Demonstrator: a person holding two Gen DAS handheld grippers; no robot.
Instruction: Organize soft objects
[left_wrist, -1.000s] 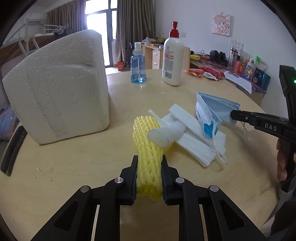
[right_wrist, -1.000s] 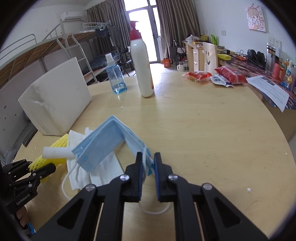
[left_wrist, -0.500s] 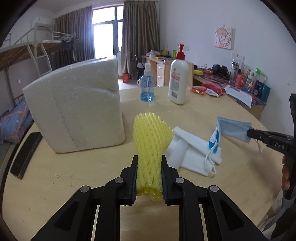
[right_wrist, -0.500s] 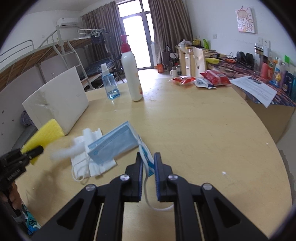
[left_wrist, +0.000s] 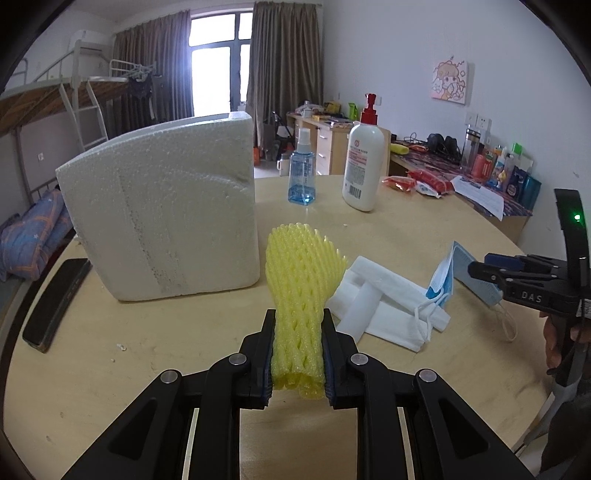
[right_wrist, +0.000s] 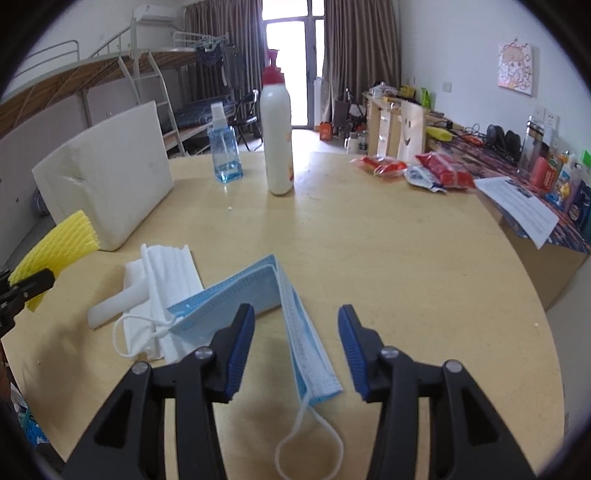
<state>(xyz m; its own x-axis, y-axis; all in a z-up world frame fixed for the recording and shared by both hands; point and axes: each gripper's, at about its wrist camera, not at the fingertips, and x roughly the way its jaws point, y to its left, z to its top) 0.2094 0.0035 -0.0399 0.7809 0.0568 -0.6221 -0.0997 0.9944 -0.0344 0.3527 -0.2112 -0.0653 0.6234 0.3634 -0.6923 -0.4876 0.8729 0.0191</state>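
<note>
Left wrist view: the left gripper (left_wrist: 298, 354) has its jaws clamped on the lower end of a yellow foam fruit net (left_wrist: 297, 291), which stands up between them, lifted clear of the round wooden worktop (left_wrist: 147, 350). A white styrofoam block (left_wrist: 162, 218) stands just behind the net. To the right lie white face masks (left_wrist: 391, 302), and the right gripper (left_wrist: 484, 271) sits at a blue face mask (left_wrist: 441, 280).

Right wrist view: the right gripper (right_wrist: 295, 343) has its jaws opening. The blue face mask (right_wrist: 295, 317) lies folded on the worktop (right_wrist: 406, 266) between them, touching neither pad, its ear loop (right_wrist: 310, 439) trailing toward the camera. The white face masks (right_wrist: 166, 288) lie left of it, with a spray bottle (right_wrist: 223, 147) and a lotion bottle (right_wrist: 277, 133) beyond.
</note>
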